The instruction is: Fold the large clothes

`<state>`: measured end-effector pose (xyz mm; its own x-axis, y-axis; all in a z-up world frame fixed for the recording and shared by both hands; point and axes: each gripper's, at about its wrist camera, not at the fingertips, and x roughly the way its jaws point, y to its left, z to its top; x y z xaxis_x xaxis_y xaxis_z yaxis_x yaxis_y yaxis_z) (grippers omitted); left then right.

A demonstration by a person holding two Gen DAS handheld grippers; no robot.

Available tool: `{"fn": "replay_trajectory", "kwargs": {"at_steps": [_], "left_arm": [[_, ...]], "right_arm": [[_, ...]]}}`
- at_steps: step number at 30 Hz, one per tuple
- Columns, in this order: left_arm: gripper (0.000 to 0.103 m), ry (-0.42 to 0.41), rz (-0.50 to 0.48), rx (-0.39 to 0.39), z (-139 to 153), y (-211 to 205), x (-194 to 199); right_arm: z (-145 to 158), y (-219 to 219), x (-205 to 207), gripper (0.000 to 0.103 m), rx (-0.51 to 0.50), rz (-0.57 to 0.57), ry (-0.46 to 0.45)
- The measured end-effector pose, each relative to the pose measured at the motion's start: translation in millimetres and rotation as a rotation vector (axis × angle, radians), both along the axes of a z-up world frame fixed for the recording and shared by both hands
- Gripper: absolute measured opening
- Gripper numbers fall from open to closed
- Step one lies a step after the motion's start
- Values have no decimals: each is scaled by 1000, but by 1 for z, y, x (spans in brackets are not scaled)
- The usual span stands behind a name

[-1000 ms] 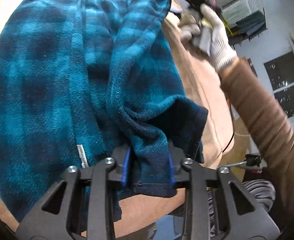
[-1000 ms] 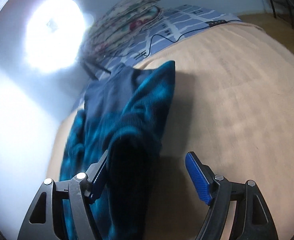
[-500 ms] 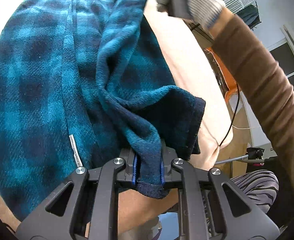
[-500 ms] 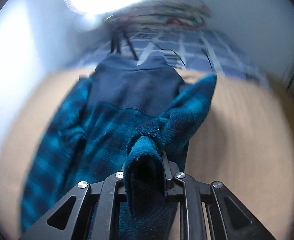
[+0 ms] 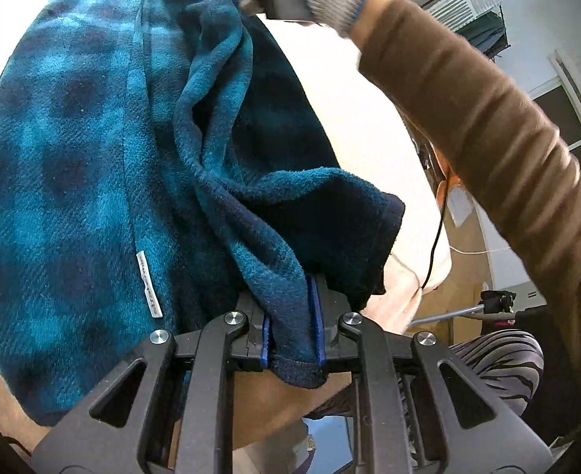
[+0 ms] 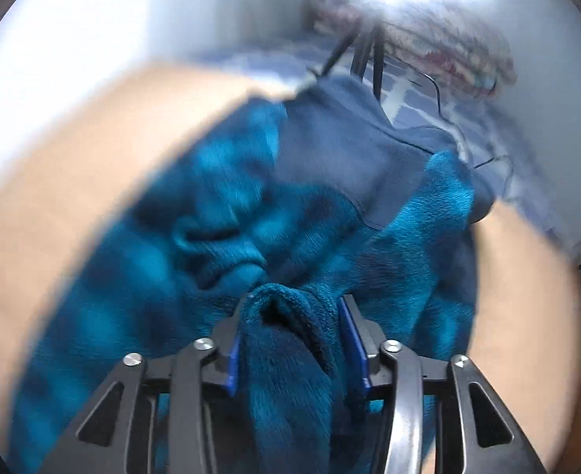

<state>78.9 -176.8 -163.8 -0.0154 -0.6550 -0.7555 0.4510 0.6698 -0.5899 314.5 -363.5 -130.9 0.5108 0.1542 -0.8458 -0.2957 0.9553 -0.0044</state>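
The teal plaid fleece garment (image 5: 73,181), spread on the tan worktop (image 6: 53,166), is soft, bulky and limp; best taken at hems, where the left gripper (image 5: 292,335) is clenched and the right gripper (image 6: 294,339) has just loosened around a fold.

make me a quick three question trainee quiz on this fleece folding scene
1. True or false: the left gripper is clamped on a hem of the teal-and-navy plaid fleece garment.
2. Which surface does the garment lie on? A. tan padded surface B. grey carpet C. glass table
3. What small item is sewn along the garment's seam in the left wrist view?

Key
1. True; its fingers pinch the folded edge.
2. A.
3. A white fabric label.

Note: the right gripper has fleece bunched between its fingers, and its jaws have just been opening.
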Motion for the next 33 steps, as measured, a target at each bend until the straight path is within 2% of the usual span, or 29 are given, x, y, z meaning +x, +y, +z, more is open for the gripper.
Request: {"fn": "replay_trajectory", "kwargs": {"at_steps": [4,5,6,7,9,13,16,18,21,24,26,28,33], "left_arm": [[14,-27,4,-10,10,11,2],[14,-51,9,1,13,14,3],[14,-63,7,7,14,15,3],[14,-72,1,14,15,16,3],[14,-63,-1,9,15,18,4],[14,-66,-7,10,16,22,6],[14,-65,-3,9,17,26,5],[14,-67,-5,12,18,16,-4],[14,-97,-17,26,23,17,-9],[15,-100,-18,3,34,25,-15],[15,-125,-19,-4,41,32,-20],[15,-153,-18,-4,48,40,-24],[15,-180,27,-22,57,71,-31]], "right_arm": [[33,-69,-14,49,351,-98,-55],[36,-82,-13,48,393,-125,-69],[39,-97,-13,41,413,-167,-82],[39,-108,-10,36,414,-201,-87],[36,-121,-9,36,388,-242,-91],[23,-118,-3,23,403,-221,-40],[1,-83,-5,22,331,-165,48],[-10,-58,-13,22,301,-117,70],[-28,-35,-2,23,231,-130,98],[-12,-40,-7,23,248,-161,92],[8,-49,-29,25,305,-168,78],[35,-58,-71,25,328,-143,45],[53,-66,-177,25,330,-102,52]]}}
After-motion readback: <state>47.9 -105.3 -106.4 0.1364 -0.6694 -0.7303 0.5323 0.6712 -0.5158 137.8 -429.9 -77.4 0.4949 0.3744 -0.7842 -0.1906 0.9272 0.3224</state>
